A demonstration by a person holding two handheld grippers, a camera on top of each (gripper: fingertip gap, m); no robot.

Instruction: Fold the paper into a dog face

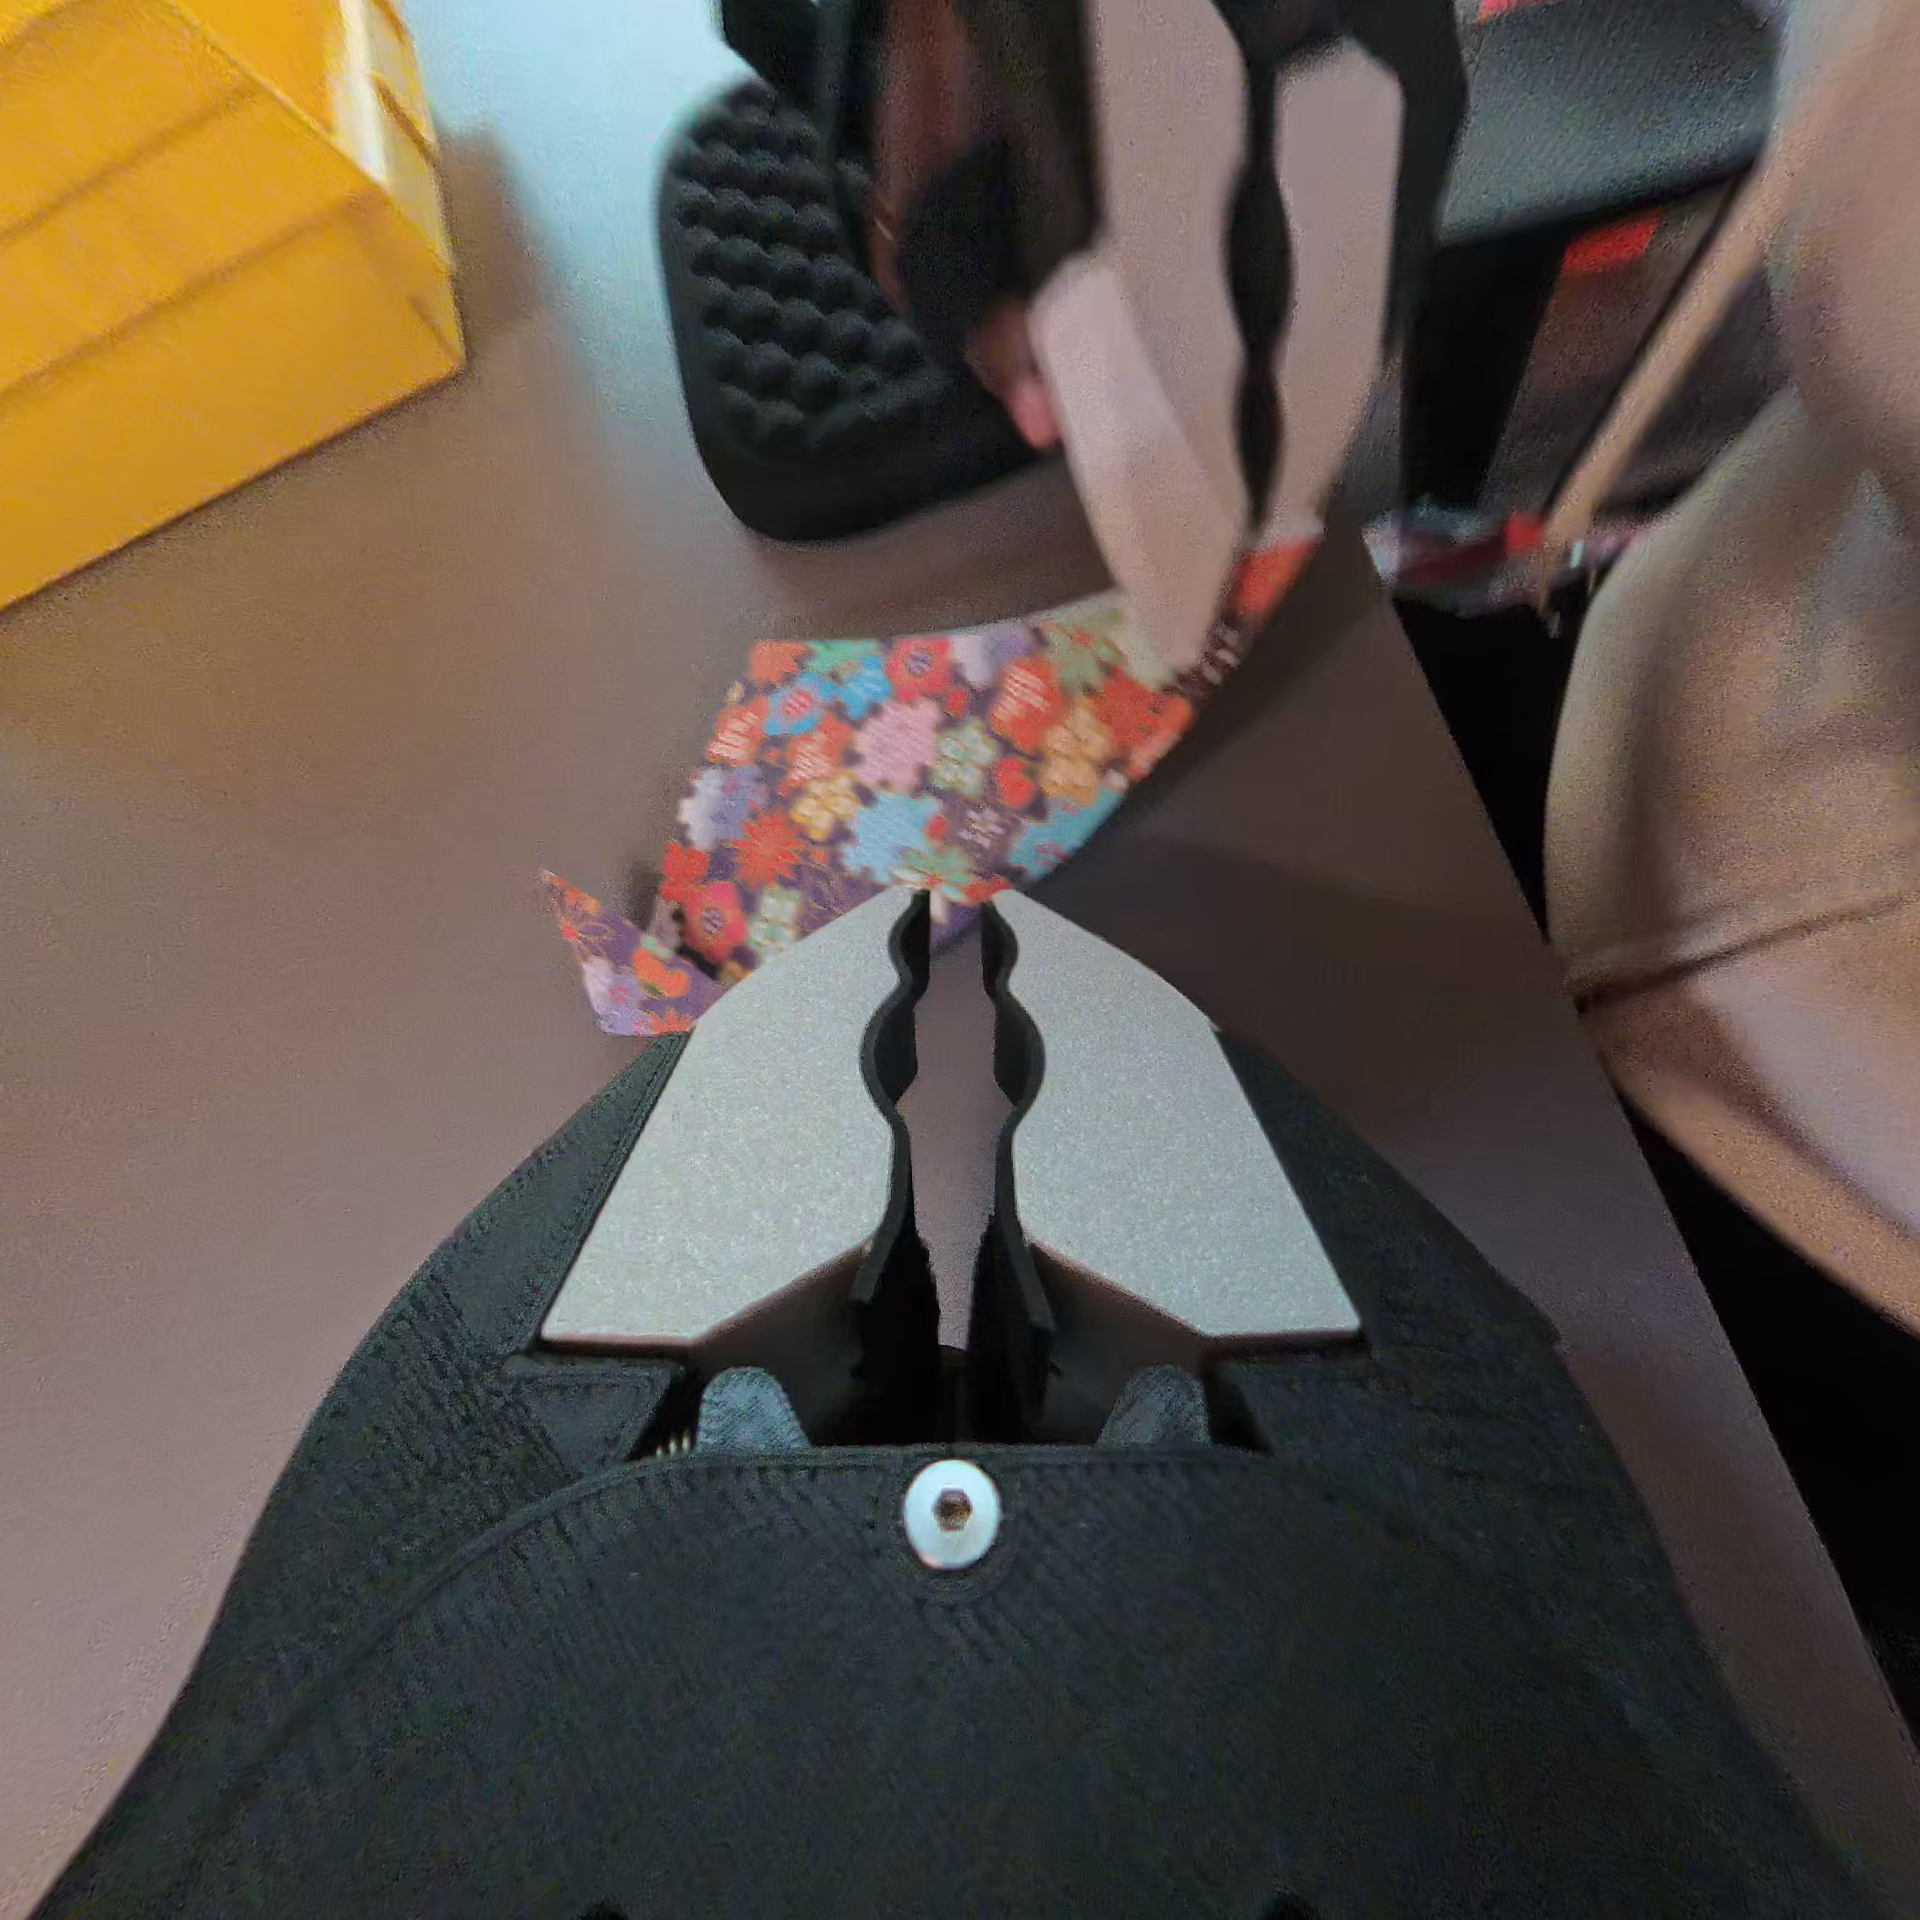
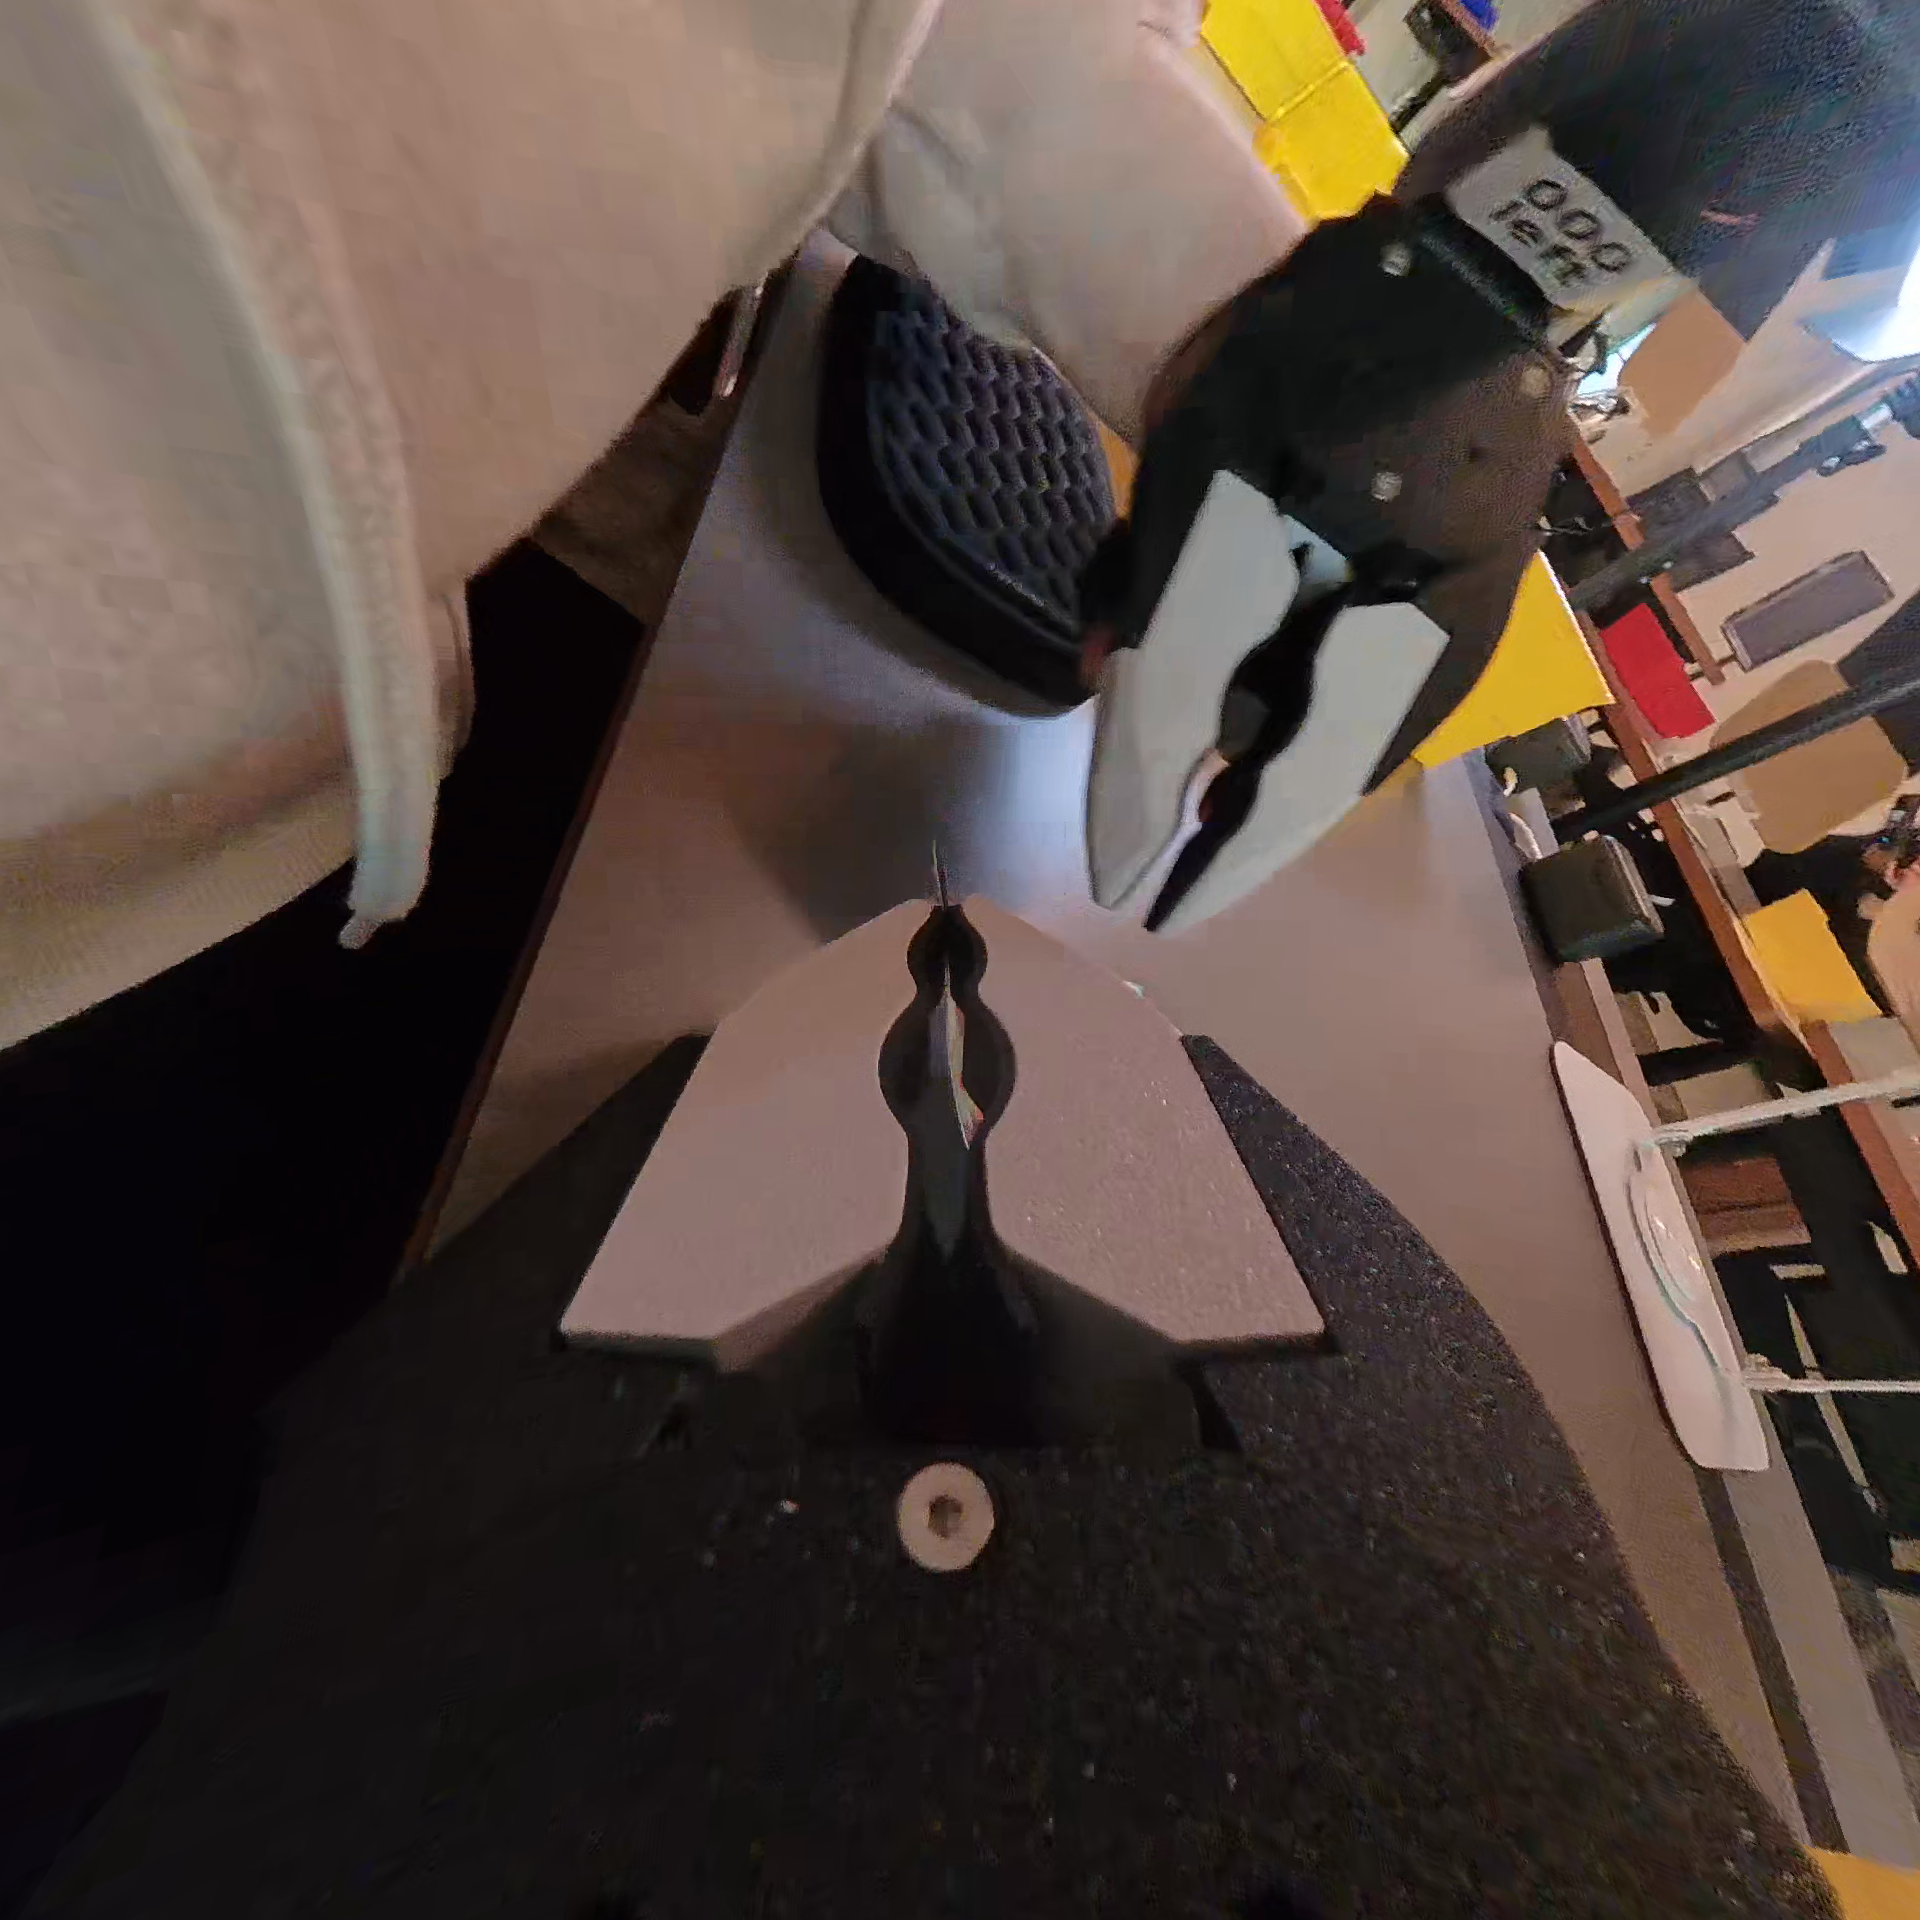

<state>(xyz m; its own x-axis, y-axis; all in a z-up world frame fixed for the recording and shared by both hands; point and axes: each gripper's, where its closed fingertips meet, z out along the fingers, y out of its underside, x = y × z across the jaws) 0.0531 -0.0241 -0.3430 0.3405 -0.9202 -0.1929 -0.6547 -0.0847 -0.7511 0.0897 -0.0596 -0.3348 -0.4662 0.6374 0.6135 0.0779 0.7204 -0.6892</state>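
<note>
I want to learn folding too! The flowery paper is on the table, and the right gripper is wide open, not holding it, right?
Not quite. The right gripper is shut on the flowery paper, as the right wrist view shows. The paper does lie on the table.

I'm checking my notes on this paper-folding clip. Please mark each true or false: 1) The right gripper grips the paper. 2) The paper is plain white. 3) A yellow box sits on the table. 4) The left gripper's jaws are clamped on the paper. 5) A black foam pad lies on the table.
1) True: the right gripper pinches the paper.
2) False: it has a colourful flower print.
3) True: yellow box, table.
4) False: the left gripper has its jaws apart, just short of the paper.
5) True: foam pad.
</note>
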